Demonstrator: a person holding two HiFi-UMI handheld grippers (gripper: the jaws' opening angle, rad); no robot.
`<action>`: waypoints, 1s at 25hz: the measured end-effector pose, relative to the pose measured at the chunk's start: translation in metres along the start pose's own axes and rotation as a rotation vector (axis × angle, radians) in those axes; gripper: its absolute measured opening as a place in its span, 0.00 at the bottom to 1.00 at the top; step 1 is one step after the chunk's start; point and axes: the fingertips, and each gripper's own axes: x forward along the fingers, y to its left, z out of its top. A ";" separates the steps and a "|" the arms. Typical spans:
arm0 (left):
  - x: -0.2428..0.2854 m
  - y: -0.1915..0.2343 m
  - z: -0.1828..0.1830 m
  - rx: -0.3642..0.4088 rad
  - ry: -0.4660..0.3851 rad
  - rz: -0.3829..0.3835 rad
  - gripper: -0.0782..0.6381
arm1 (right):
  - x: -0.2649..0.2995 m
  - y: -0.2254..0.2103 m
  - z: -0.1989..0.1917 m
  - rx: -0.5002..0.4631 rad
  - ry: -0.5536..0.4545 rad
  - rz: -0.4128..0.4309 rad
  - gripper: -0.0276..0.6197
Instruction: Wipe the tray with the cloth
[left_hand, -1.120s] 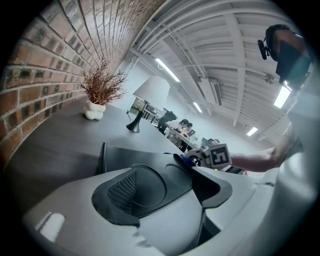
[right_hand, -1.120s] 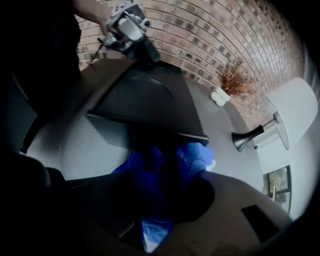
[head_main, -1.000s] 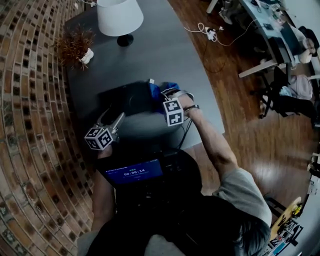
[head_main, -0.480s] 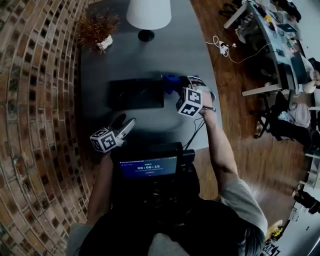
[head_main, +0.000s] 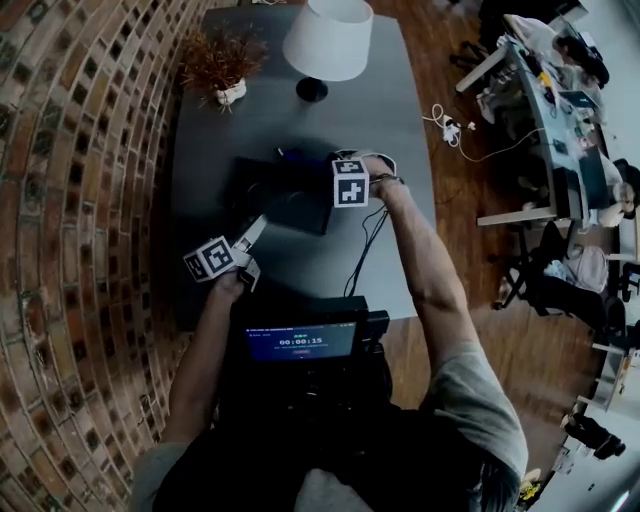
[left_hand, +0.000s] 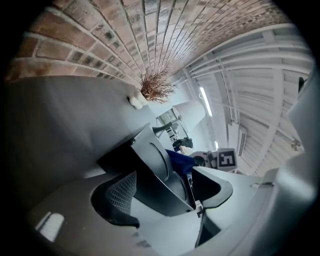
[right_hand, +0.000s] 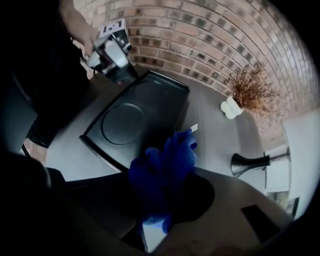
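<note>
The black tray (head_main: 275, 190) lies on the grey table (head_main: 380, 260), a round recess in its floor (right_hand: 122, 122). My right gripper (head_main: 345, 180) points steeply down at the tray's right end, shut on the bunched blue cloth (right_hand: 162, 175), which hangs over that end's rim. My left gripper (head_main: 252, 232) is at the tray's near left corner. Its jaws have just been opening further and stand wide. In the left gripper view (left_hand: 165, 195) the tilted-looking tray (left_hand: 150, 165) sits between them, no pad pressing on it. Past it are the cloth (left_hand: 180, 160) and the right gripper's marker cube (left_hand: 226, 159).
A white lamp (head_main: 328, 40) and a dried plant in a white pot (head_main: 222, 65) stand at the table's far end. A brick wall (head_main: 80, 200) runs along the left. A cable (head_main: 365, 250) trails over the table from my right hand. A screen device (head_main: 300, 340) sits at the near edge.
My right gripper has carried the cloth from beside the tray's right end to its rim. My left gripper has rolled and come up to the tray's near left corner.
</note>
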 end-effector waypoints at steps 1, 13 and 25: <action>0.006 0.005 0.011 0.012 0.001 0.004 0.61 | -0.002 0.008 0.000 0.047 -0.029 0.037 0.18; 0.091 -0.013 0.047 0.264 0.194 -0.072 0.63 | -0.017 0.153 0.056 0.366 -0.347 0.128 0.19; -0.005 -0.046 -0.039 0.506 0.310 -0.039 0.62 | 0.028 -0.033 -0.015 0.329 -0.091 -0.280 0.19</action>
